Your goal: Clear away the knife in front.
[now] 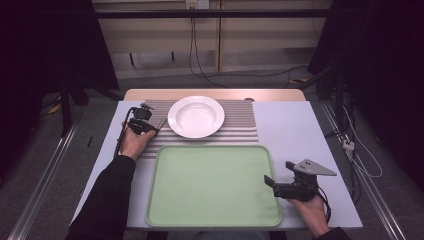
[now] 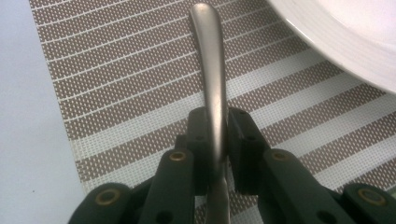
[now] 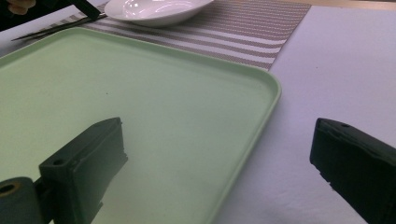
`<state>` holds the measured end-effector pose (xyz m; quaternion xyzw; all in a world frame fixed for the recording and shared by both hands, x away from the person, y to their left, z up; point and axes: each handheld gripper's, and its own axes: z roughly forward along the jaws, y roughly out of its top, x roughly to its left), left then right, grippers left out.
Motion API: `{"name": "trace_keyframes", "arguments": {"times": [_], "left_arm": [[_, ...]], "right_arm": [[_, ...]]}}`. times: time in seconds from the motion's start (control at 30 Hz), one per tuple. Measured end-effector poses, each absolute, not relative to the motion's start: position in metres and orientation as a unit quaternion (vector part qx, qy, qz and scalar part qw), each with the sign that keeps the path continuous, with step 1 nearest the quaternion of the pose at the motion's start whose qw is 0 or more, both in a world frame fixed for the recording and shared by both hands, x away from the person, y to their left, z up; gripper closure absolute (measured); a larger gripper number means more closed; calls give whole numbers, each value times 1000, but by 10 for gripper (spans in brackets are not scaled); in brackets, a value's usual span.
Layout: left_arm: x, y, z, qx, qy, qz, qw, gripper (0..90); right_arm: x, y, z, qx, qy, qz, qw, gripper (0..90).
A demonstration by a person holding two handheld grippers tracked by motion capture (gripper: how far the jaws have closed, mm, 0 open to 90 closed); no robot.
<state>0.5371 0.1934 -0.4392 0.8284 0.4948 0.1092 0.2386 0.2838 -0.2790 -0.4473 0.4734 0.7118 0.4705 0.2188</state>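
Left tool (image 2: 217, 140) pinching a metal utensil handle (image 2: 212, 70), jaws pressed together on it from both sides. Handle runs out past the jaws over the striped placemat (image 2: 116, 93), low to it; can't tell if it touches. Which utensil it is: hidden, only the handle end shows.

Around it: white plate (image 1: 196, 116) sits on the placemat just right of the utensil, rim near the handle but apart. Green tray (image 1: 212, 185) on the tabletop (image 1: 300, 130), its far edge overlapping the placemat's near edge, bare inside. In the right gripper view the utensil's thin dark line lies past the tray's far corner, beside the plate.

Left hand (image 1: 135, 140) rests at the placemat's left edge, forearm in a dark sleeve coming up from the bottom, tool aimed toward the plate.

Right tool (image 1: 270, 181) spread wide, holding nothing, at the tray's right rim: one jaw over the tray, the other over bare tabletop. Right hand (image 1: 312, 205) low at the near right corner, tool pointing left across the tray.
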Motion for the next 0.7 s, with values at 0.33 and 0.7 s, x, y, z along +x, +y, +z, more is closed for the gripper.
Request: {"name": "trace_keyframes", "arguments": {"times": [0.33, 0.7], "left_arm": [[532, 197, -439, 833, 489, 100, 239, 799], [533, 194, -440, 833, 487, 107, 239, 797]], "right_arm": [[284, -279, -447, 474, 712, 470, 218, 31], [284, -279, -447, 474, 713, 469, 218, 31]]}}
